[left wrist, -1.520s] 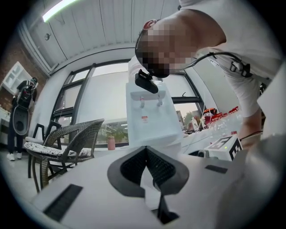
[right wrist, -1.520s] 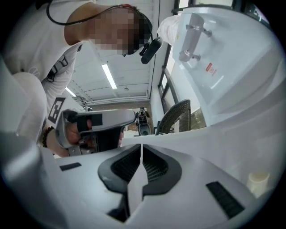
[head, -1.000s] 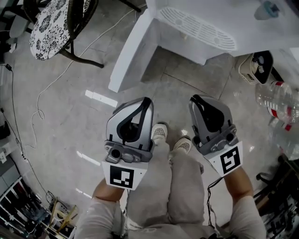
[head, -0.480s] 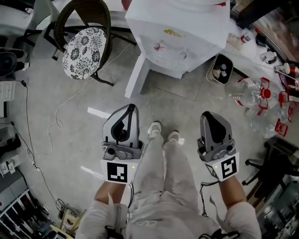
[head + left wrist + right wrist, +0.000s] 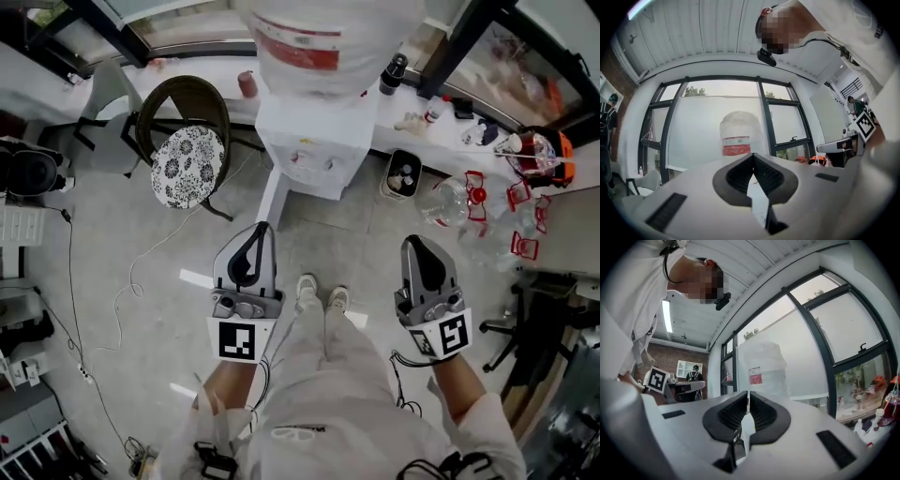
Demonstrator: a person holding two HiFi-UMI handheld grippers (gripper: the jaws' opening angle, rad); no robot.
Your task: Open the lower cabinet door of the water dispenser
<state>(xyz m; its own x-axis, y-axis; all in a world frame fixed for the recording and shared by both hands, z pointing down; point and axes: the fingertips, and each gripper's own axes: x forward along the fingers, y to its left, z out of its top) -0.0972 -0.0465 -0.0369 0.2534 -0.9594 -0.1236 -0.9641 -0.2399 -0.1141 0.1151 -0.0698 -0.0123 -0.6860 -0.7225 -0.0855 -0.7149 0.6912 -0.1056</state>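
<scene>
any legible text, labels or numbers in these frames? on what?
Nothing reads clearly.
Bottle label: red and white, print blurred.
Water dispenser front sticker: too small.
Shirt print: too small.
Marker cubes: coded squares, no letters.

White sleeves (image 5: 489, 424), pale trousers (image 5: 323, 367); left tongs (image 5: 260, 228) and right tongs (image 5: 413, 241) are grey.

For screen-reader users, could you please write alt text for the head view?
Seen from above, a standing person holds the grey left gripper and right gripper, both shut and empty, short of a white water dispenser topped by a large clear bottle. Picture-left of it stands a dark chair with a black-and-white patterned cushion.
</scene>
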